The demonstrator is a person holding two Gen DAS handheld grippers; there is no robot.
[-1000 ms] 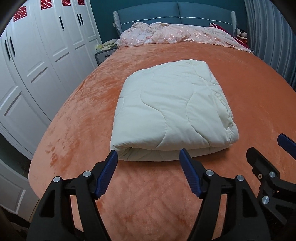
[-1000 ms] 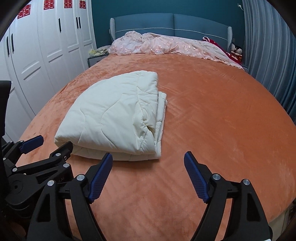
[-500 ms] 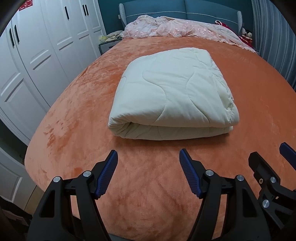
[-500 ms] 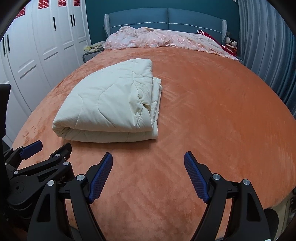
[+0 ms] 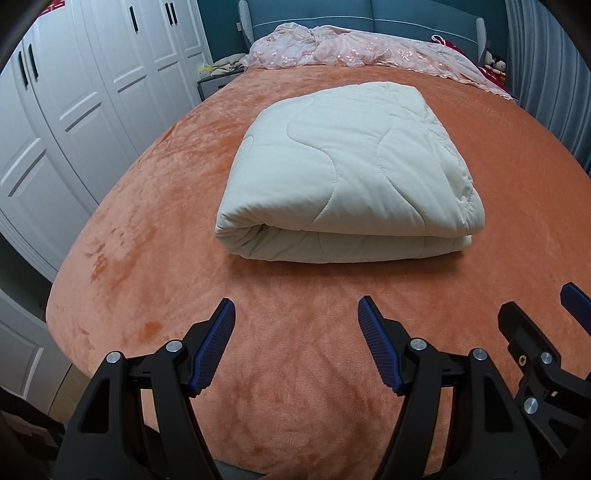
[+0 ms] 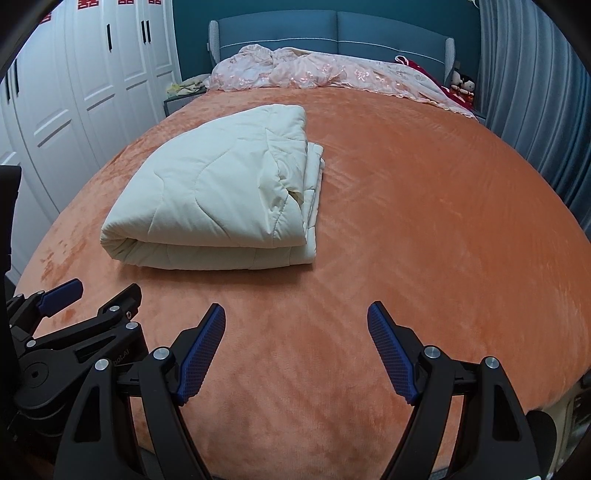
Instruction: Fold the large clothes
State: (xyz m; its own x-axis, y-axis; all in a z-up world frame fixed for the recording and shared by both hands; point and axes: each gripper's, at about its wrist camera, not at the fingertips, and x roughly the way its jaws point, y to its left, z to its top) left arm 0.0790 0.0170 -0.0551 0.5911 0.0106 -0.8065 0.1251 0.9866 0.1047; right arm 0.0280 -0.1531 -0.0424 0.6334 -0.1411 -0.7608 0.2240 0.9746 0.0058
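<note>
A cream quilted comforter [image 5: 347,166] lies folded into a thick rectangle on the orange bed cover [image 5: 295,362]; it also shows in the right wrist view [image 6: 218,192], left of centre. My left gripper [image 5: 295,332] is open and empty, held above the bed's near edge, well short of the comforter's folded front. My right gripper [image 6: 295,336] is open and empty, to the right of the left one and apart from the comforter. The left gripper [image 6: 88,295] shows at the lower left of the right wrist view.
A pink embroidered coverlet [image 6: 325,74] is bunched at the blue headboard [image 6: 332,29]. White wardrobes [image 5: 74,92] line the left side. Grey-blue curtains [image 6: 535,92] hang on the right. A nightstand [image 5: 218,79] stands by the bed's far left corner.
Both grippers have drawn back toward the foot of the bed, so the folded comforter sits farther from the fingertips. Both stay open and empty.
</note>
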